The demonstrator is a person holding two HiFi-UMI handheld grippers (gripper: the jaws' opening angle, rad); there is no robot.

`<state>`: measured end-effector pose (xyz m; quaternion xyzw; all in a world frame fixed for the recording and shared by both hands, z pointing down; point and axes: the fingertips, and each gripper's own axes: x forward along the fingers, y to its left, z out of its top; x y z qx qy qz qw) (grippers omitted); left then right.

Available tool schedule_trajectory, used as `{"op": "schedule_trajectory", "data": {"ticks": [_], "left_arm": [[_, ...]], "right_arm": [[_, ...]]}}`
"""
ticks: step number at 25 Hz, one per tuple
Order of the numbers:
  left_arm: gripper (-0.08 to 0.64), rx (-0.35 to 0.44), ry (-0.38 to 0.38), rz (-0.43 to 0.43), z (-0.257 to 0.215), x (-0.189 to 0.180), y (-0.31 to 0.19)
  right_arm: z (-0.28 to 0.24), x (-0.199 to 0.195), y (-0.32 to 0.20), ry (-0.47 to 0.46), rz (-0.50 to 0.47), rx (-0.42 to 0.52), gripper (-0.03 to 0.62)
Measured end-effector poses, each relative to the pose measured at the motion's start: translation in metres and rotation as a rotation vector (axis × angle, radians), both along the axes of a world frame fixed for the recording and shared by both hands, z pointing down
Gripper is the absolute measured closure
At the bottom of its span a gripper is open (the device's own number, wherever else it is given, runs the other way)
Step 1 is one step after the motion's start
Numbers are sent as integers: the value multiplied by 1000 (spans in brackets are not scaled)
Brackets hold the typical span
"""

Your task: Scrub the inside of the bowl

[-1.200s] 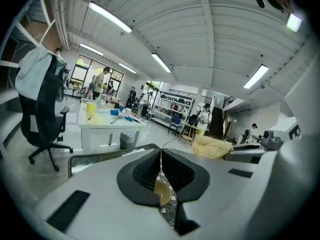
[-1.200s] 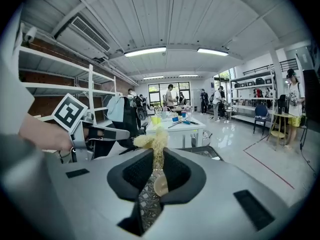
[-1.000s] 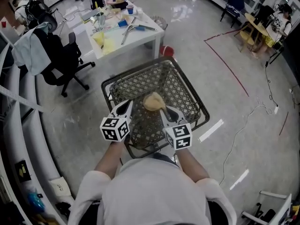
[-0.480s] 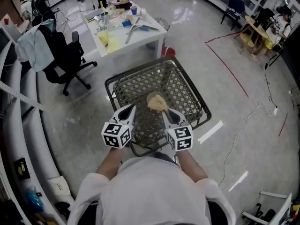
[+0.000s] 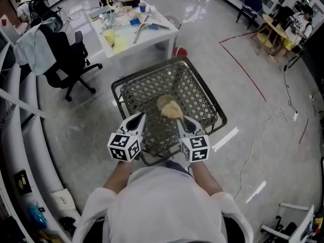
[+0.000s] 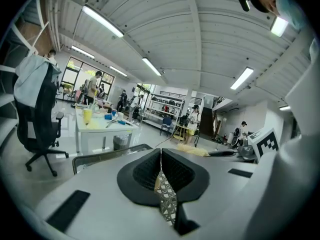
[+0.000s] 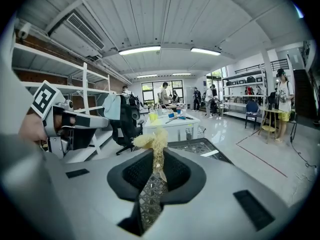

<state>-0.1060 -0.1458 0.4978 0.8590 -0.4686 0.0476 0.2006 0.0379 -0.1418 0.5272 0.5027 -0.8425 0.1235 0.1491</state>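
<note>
Right gripper [image 7: 158,168] clamped on yellow scrubber [image 7: 150,140]; left gripper [image 6: 161,170] closed, empty. Bowl not seen; grip firmly while locating it

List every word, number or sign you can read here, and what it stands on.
No text in these views can be read.
Left marker cube and right marker cube: black-and-white square patterns only, no letters or digits.
Things on the white table: any labels are too small to read.
</note>
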Motion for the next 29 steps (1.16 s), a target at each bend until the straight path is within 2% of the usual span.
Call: {"op": "schedule_trajectory", "data": {"ticks": [8, 19, 29], "left_arm": [[522, -10, 16, -8, 3, 1, -1], [523, -10, -2, -22, 6, 7, -6], [523, -32, 23, -33, 11, 12, -14]], "right_arm": [[-1, 1, 0, 6, 1, -1, 525], [2, 5, -7, 6, -8, -6, 524], [3, 9, -16, -1, -14, -6, 523]]}}
